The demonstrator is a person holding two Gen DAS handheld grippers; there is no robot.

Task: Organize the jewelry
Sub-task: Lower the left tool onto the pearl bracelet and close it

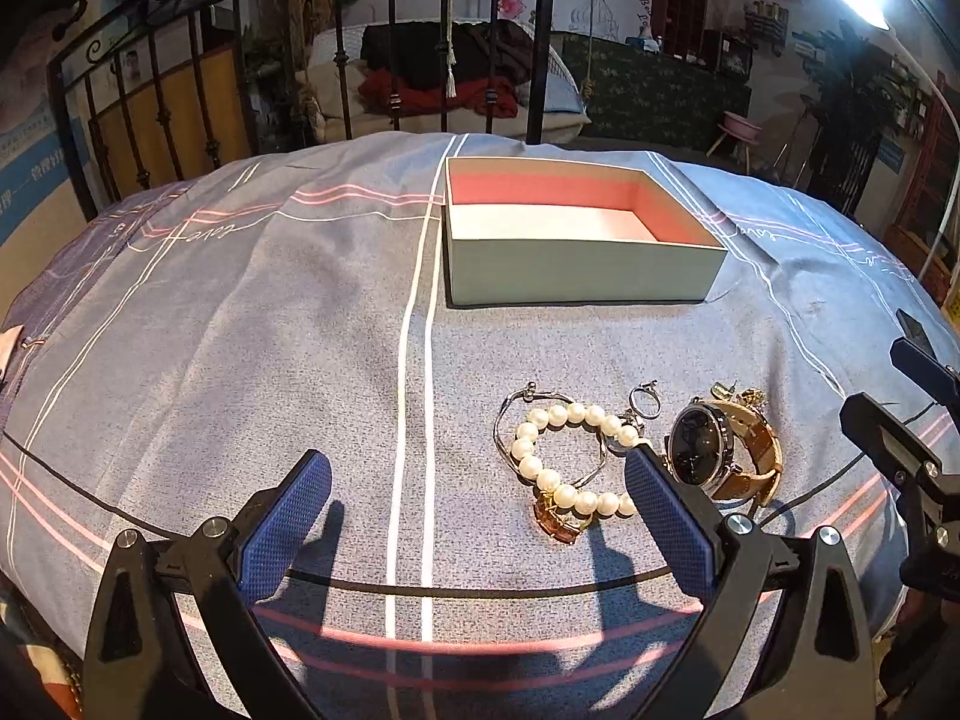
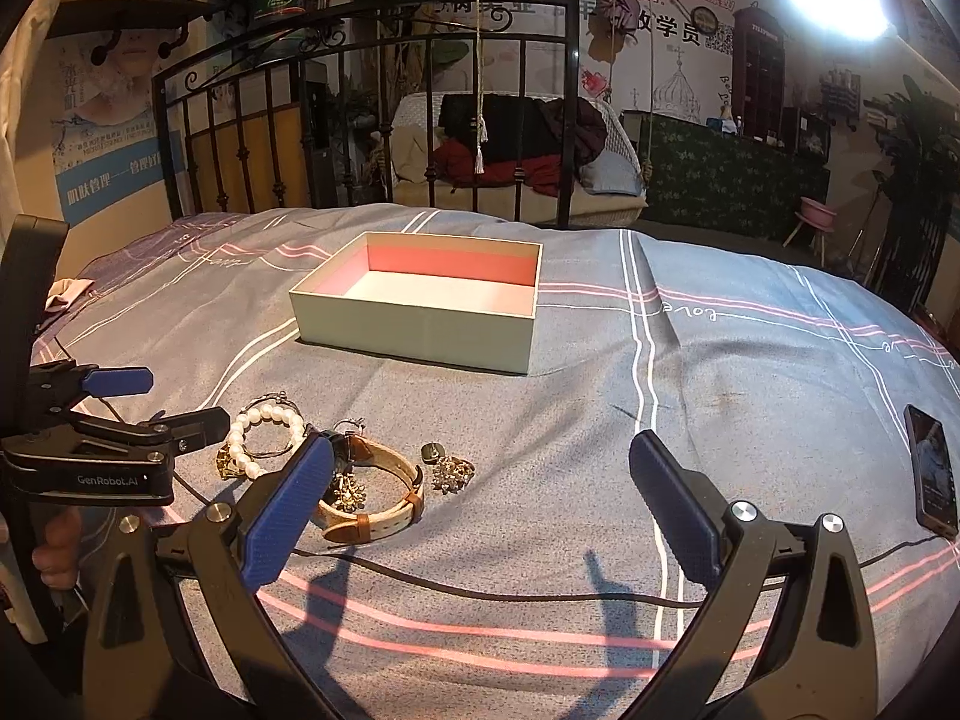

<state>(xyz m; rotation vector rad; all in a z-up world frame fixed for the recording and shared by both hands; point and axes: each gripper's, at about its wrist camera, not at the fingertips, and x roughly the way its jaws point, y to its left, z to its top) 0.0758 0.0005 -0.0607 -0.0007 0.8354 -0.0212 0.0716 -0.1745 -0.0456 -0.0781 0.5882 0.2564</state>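
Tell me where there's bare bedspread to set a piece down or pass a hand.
Bare: the stretch between the box and the jewelry, everything left of the pearl bracelet, and the span between the watch and the phone. The box is empty too. Crowded: the cluster of bracelet, ring, watch and earrings.

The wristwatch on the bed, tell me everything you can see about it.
The wristwatch has a round dark dial in a silvery metal case and a tan strap that looks like leather, with darker brown keeper loops. The strap forms a closed loop. It rests on the blue-grey bedspread, dial tilted up on edge, right of the pearl bracelet. Sparkly gold jewellery lies inside the loop. Neither gripper holds it.
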